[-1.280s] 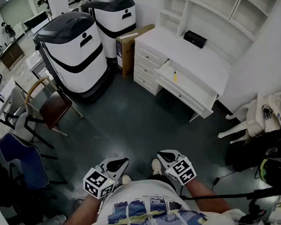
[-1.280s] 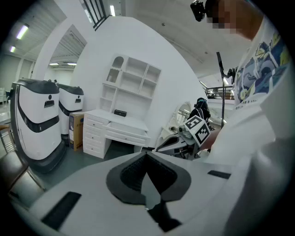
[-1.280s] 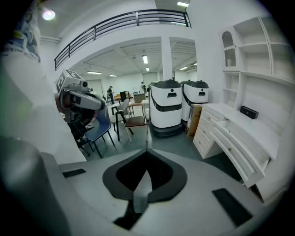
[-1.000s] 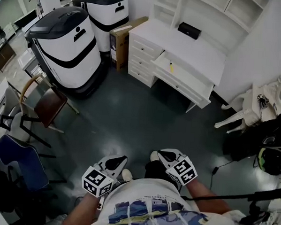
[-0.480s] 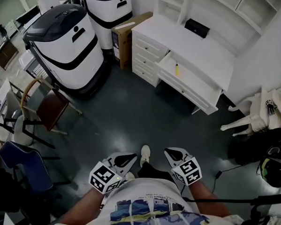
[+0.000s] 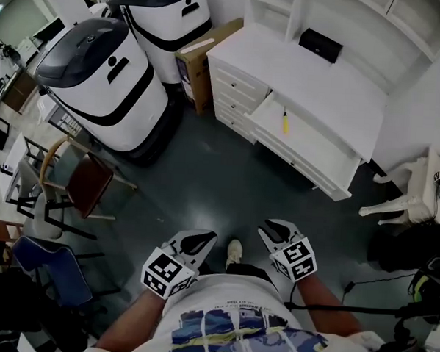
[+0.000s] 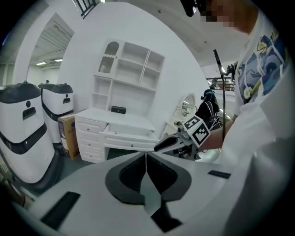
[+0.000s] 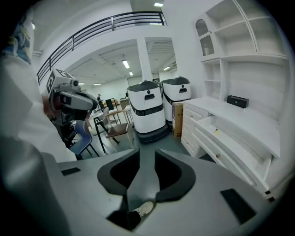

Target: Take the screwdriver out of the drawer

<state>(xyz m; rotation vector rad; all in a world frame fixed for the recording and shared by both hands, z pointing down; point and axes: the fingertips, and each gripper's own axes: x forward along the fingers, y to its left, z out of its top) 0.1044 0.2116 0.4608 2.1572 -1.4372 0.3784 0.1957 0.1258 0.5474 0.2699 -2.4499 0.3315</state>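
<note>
- Screwdriver (image 6: 284, 122) lies in the open drawer (image 6: 313, 147), untouched, well apart from both grippers.
- Left gripper (image 6: 194, 242) jaws together, empty; right gripper (image 6: 274, 230) jaws just opening, nothing between.
- Reach, grasp and lift remain.

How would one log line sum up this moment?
screwdriver: in open drawer | left claw: shut, empty | right claw: just opened, empty

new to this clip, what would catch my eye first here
Two big white machines with black bands stand at the upper left. At the upper right, a white desk has its drawer pulled open, a yellow-handled screwdriver lying inside.
</note>
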